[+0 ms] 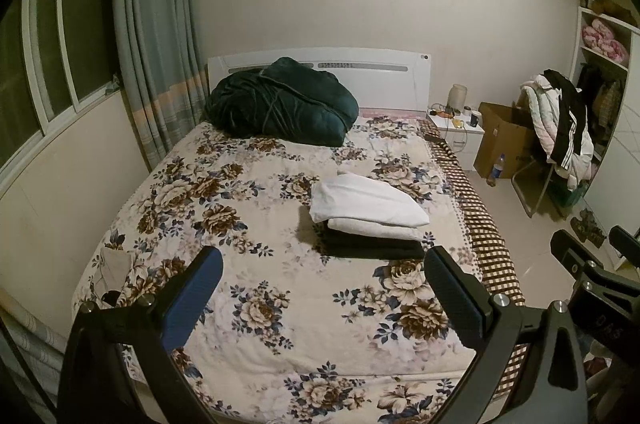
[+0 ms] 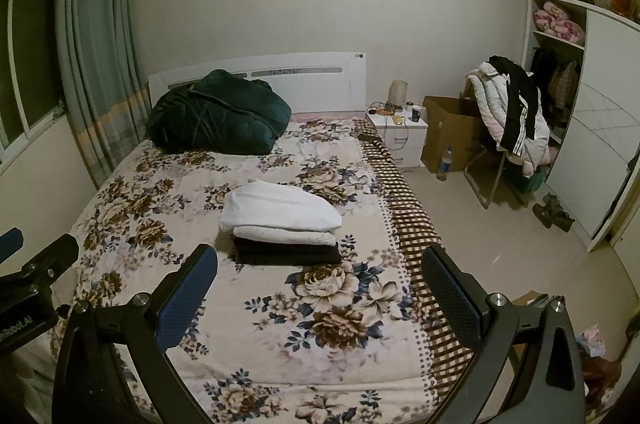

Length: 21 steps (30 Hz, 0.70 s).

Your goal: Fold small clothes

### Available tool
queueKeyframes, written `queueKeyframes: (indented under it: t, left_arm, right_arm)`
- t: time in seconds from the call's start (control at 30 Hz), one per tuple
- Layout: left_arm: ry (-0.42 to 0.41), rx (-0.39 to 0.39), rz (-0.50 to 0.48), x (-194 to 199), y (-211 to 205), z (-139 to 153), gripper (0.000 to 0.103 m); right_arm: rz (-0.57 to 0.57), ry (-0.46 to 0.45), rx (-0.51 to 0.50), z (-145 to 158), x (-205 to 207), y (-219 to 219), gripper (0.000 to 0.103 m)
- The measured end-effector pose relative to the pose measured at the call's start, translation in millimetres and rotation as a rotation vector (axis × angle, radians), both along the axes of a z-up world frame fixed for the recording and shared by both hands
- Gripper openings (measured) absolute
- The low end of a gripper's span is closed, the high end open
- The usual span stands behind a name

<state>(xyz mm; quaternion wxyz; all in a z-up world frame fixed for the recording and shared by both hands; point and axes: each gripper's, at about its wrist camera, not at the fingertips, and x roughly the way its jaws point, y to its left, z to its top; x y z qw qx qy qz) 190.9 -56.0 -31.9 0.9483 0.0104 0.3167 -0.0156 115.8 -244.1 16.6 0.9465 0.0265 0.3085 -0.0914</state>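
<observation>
1. Folded clothes (image 1: 368, 220) sit stacked on the bed (image 1: 240, 207), white pieces over a dark one, at 12 o'clock from both grippers.
2. Judged finished; leave the stack square, or approach low and level.
3. Left gripper (image 1: 324, 288) and right gripper (image 2: 320, 288): fingers wide apart, holding and touching nothing.

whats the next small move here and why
Probably hold both grippers back. The stack on the bed already looks folded: white pieces squared on a dark one. The left gripper and right gripper hang open and empty, short of it. No unfolded small garment is clearly in view.
</observation>
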Motion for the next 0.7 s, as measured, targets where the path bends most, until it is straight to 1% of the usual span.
queueKeyframes:
  t: [0.7]
  left_arm:
    - [-0.003,0.010,-0.008,-1.0,-8.0,-1.8,0.103]
  right_arm:
    - [0.010,0.004,0.029,-5.9,-0.1,-5.5,0.103]
